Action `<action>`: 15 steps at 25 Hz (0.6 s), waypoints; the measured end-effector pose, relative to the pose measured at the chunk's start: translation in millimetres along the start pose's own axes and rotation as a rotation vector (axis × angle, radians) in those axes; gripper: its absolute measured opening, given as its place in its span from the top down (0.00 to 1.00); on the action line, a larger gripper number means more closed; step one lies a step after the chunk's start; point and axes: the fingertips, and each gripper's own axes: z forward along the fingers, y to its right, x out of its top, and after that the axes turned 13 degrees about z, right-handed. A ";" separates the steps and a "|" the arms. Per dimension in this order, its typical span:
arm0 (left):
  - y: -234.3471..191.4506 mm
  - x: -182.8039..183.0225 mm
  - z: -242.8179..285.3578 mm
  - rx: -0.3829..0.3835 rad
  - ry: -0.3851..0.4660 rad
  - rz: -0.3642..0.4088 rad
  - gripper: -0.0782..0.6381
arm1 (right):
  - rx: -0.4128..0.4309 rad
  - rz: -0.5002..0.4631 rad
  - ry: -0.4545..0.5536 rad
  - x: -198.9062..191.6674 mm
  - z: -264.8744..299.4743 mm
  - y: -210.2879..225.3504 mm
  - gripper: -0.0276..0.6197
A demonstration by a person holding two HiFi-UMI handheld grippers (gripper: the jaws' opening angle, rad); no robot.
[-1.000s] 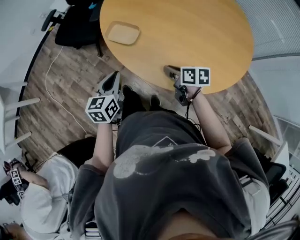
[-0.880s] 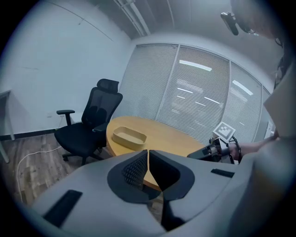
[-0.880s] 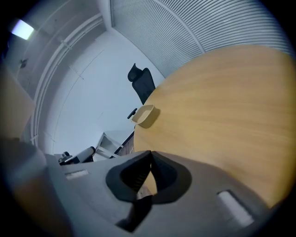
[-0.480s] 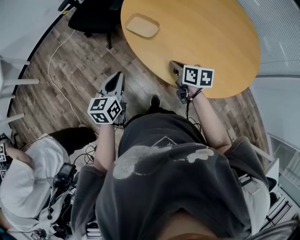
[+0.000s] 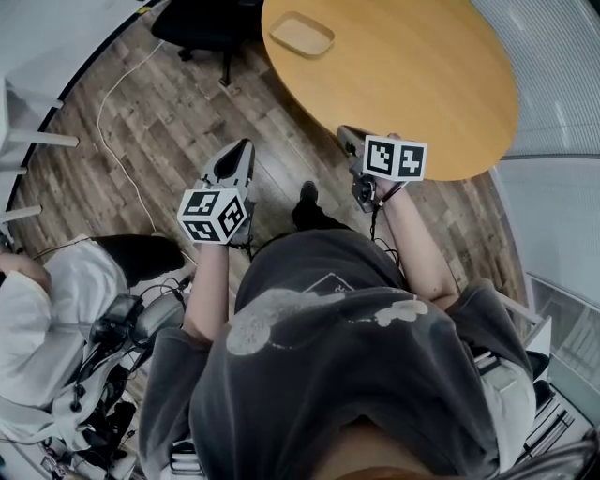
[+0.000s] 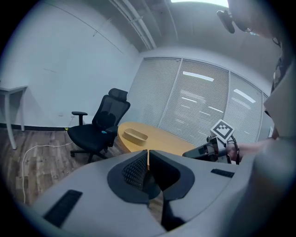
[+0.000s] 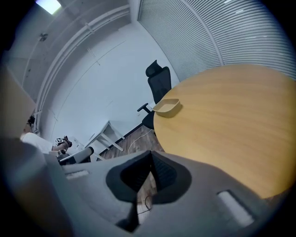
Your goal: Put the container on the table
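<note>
The container [image 5: 300, 35], a shallow tan tray with rounded corners, sits empty on the round wooden table [image 5: 422, 84], at about 11 o'clock on the tabletop near its rim and well apart from both grippers. At 8 o'clock in the head view another person in a white top [image 5: 37, 309] is on the floor beside a tangle of cables and gear. A white cable [image 5: 117, 141] runs across the wood-plank floor [image 5: 150, 103], and a black office chair [image 5: 202, 23] stands at 11 o'clock, just beside the table's edge and near the container. The left gripper [image 5: 239, 150] hangs over the floor, short of the table, pointing toward 12 o'clock; its own view shows the two jaws pressed together with nothing between them, the container [image 6: 135, 136] far ahead on the table. The right gripper [image 5: 343, 134] hovers at the table's near rim, at about 6 o'clock of the tabletop; its jaws also meet tip to tip, holding nothing, with the container [image 7: 166, 107] across the table at 12 o'clock in its view.
</note>
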 end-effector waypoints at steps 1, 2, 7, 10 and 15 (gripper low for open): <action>4.1 0.7 -4.6 -0.001 0.002 0.001 0.88 | -0.002 -0.001 -0.006 -4.9 -4.3 -0.7 0.96; 8.9 0.8 -9.5 -0.001 0.005 -0.001 0.88 | -0.003 -0.001 -0.010 -10.4 -9.1 -0.8 0.96; 32.4 -27.9 -44.7 0.002 0.018 -0.003 0.88 | 0.010 -0.004 -0.003 -56.0 -27.3 2.2 0.96; 38.9 -50.4 -66.9 -0.001 0.024 -0.011 0.88 | -0.001 -0.012 0.012 -84.2 -33.7 0.7 0.96; 60.5 -42.7 -54.1 0.017 0.016 -0.015 0.88 | -0.017 -0.017 0.005 -72.0 -45.2 24.6 0.96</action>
